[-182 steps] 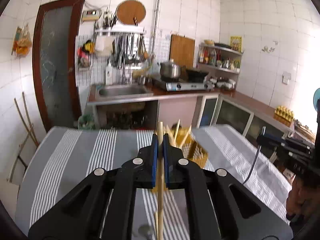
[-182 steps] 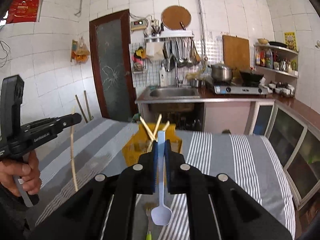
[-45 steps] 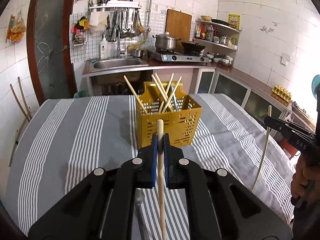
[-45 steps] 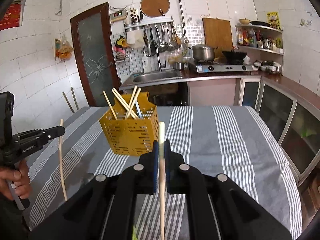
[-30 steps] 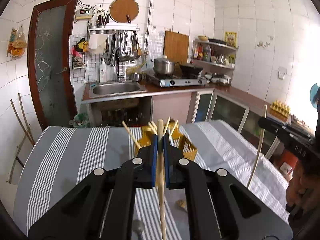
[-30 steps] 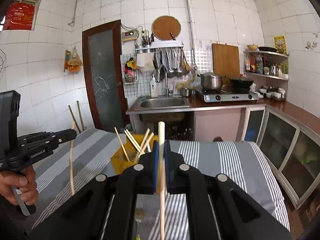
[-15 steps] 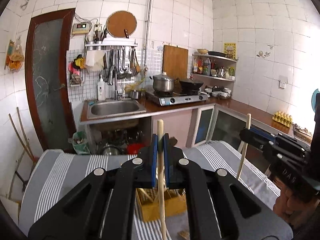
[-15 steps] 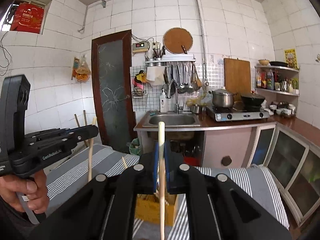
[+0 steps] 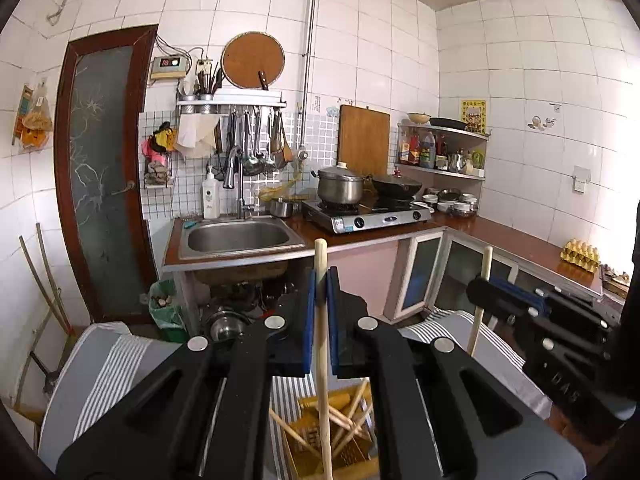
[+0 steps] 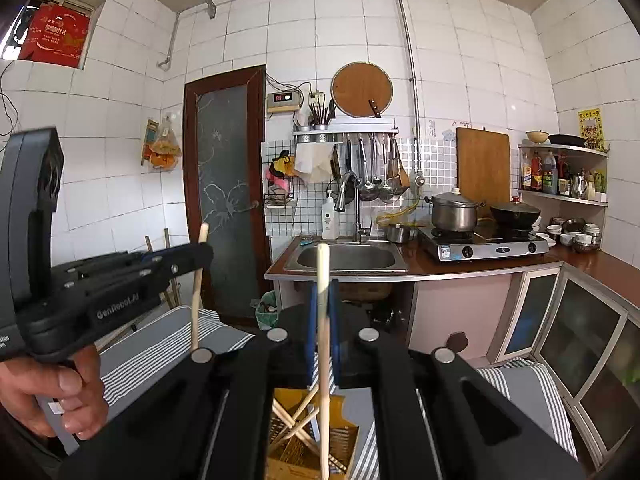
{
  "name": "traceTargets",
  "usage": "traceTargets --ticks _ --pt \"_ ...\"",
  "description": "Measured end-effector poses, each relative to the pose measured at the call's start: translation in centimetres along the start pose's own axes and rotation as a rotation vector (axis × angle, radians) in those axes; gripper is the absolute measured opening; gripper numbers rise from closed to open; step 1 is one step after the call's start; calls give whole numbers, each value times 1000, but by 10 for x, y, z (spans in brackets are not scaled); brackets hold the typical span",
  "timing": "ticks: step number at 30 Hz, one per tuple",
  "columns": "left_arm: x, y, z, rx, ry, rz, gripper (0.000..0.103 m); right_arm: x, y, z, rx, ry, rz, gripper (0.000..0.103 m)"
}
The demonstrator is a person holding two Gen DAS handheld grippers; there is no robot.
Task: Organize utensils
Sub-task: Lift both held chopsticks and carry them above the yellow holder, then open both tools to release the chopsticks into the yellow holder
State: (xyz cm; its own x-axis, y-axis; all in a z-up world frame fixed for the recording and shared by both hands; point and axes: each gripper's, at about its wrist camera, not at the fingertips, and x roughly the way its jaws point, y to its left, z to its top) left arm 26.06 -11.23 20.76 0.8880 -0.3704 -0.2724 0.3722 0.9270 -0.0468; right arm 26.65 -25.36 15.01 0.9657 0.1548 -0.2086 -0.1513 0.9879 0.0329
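Observation:
My left gripper (image 9: 320,292) is shut on an upright wooden chopstick (image 9: 322,360). Its lower end hangs over the yellow perforated basket (image 9: 316,456), which holds several chopsticks. My right gripper (image 10: 323,304) is shut on another wooden chopstick (image 10: 324,360), also upright above the same basket (image 10: 296,456). The right gripper shows in the left wrist view (image 9: 486,292) with its chopstick (image 9: 478,312). The left gripper shows in the right wrist view (image 10: 200,256) with its chopstick (image 10: 196,304).
The basket stands on a table with a grey striped cloth (image 9: 104,376). Beyond it are a counter with a steel sink (image 9: 240,238), a gas stove with a pot (image 9: 342,190), glass-door cabinets (image 10: 580,344) and a dark door (image 9: 100,184).
Both grippers have risen and tilted up with their chopsticks. The basket has dropped to the bottom of both views, right under the chopstick ends. Six seconds ago the right gripper held a blue spoon.

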Motion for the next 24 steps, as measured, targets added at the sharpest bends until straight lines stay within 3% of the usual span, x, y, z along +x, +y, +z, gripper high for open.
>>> traceTargets --ticks 8,18,19,21,24 --pt "31 -2 -7 26 -17 34 5 26 -2 -10 2 9 7 6" --pt "62 13 -43 -28 56 19 5 51 3 -35 -10 65 5 6" --pt "65 15 -48 -35 72 20 12 55 3 -41 -14 96 12 9" --pt "69 23 -61 -46 111 17 27 55 1 -47 -11 113 7 34" --pt "61 32 -71 -45 132 28 28 37 -11 -48 25 94 -13 40"
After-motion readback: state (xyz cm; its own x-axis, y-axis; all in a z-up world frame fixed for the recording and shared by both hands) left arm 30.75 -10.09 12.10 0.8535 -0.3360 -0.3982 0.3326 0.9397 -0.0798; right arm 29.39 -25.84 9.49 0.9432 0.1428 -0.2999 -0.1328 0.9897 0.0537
